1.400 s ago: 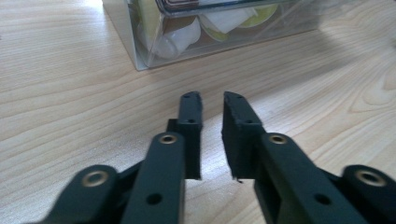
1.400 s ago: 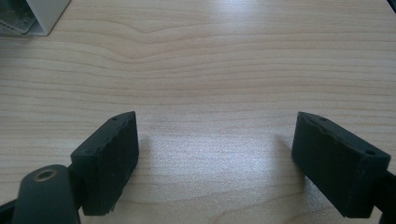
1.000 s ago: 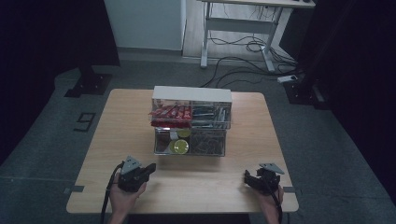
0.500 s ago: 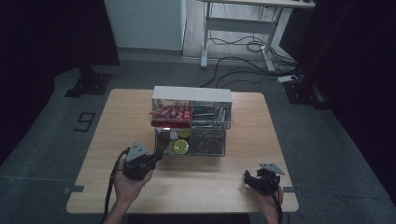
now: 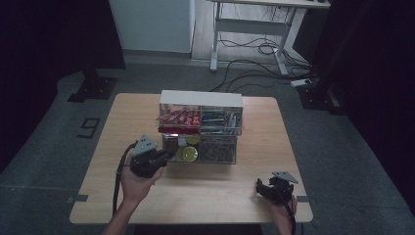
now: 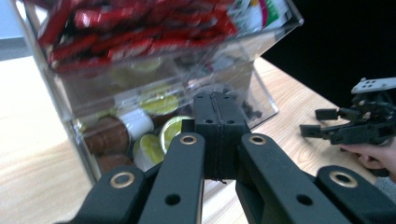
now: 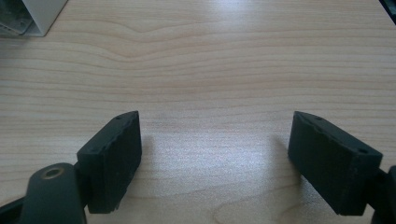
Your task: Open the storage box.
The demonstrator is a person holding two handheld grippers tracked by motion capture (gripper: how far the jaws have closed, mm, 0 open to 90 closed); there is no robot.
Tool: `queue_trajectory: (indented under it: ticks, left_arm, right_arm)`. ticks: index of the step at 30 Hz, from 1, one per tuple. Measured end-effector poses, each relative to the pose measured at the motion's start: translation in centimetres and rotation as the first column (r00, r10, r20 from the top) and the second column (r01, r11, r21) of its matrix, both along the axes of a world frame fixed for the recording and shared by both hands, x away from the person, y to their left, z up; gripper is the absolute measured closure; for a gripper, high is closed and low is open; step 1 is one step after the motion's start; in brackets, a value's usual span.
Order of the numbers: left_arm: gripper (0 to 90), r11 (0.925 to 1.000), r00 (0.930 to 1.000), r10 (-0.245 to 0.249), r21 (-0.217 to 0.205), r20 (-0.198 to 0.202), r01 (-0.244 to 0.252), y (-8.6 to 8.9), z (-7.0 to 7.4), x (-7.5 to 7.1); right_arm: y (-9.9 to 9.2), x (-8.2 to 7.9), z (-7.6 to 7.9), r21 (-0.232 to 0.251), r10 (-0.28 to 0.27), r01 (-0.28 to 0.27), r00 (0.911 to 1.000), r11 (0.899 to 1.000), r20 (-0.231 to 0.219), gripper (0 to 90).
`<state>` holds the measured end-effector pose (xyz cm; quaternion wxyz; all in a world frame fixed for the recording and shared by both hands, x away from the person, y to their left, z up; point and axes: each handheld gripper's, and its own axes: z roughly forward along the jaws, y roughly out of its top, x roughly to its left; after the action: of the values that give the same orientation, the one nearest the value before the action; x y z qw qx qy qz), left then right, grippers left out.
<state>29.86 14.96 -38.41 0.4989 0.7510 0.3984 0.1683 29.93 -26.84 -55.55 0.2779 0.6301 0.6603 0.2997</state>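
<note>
A clear drawer unit stands mid-table. Its upper left drawer holds red packets, and the lower left holds small yellow-lidded cups. My left gripper is shut with nothing between its jaws. It hovers above the table, tips right at the front of the lower left drawer. In the left gripper view the closed tips sit in front of the cups, below the red packets. My right gripper rests near the table's front right corner. Its jaws stand wide open over bare wood.
The unit's right drawers hold metal parts and wire clips. The wooden table has free surface in front and at both sides. A desk frame and floor cables lie beyond the table.
My left gripper has risen off the table and moved forward and right, up to the lower left drawer. The right gripper has stayed put.
</note>
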Motion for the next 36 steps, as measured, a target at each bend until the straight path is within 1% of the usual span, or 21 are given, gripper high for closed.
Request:
queue_trajectory:
  ticks: [2, 6, 9, 14, 21, 23, 28, 36]
  left_arm:
    - [89.7, 1.0000, 1.0000, -0.008, 0.001, 0.005, 0.008, -0.4, 0.7, 0.2]
    - [89.8, 1.0000, 1.0000, -0.007, 0.003, 0.004, 0.007, -0.7, 1.2, 0.6]
    - [89.8, 0.9999, 0.9999, -0.011, -0.004, 0.000, 0.011, -0.7, 1.6, 0.8]
    - [89.8, 0.9999, 0.9999, -0.013, -0.007, -0.003, 0.013, -0.7, 1.8, 1.0]
    - [89.8, 0.9997, 1.0000, -0.009, -0.024, -0.004, 0.009, -0.7, 2.3, 1.2]
    - [89.8, 0.9996, 0.9999, -0.012, -0.024, -0.001, 0.012, -0.8, 2.6, 1.3]
    - [89.8, 0.9998, 0.9999, -0.011, -0.019, 0.000, 0.011, -1.1, 2.7, 1.5]
    - [89.8, 0.9996, 1.0000, -0.009, -0.025, 0.004, 0.009, -1.2, 2.9, 1.9]
  right_arm:
    - [0.0, 0.0, 0.0, -0.001, 0.000, 0.000, 1.0000, 1.000, 0.000, 17.7]
    - [0.0, 0.0, 0.0, -0.001, 0.000, 0.000, 1.0000, 1.000, 0.000, 17.7]
    - [0.0, 0.0, 0.0, -0.001, 0.000, 0.000, 1.0000, 1.000, 0.000, 17.8]
    - [0.0, 0.0, 0.0, -0.003, 0.000, 0.000, 1.0000, 1.000, -0.001, 17.9]
    - [0.0, 0.0, 0.0, -0.003, -0.001, 0.001, 1.0000, 1.000, -0.001, 17.9]
    - [0.0, 0.0, 0.0, -0.001, -0.002, 0.002, 1.0000, 1.000, -0.001, 17.9]
    - [0.0, 0.0, 0.0, -0.003, -0.001, 0.001, 1.0000, 1.000, 0.000, 18.0]
    - [0.0, 0.0, 0.0, -0.003, -0.002, 0.002, 1.0000, 1.000, 0.002, 18.0]
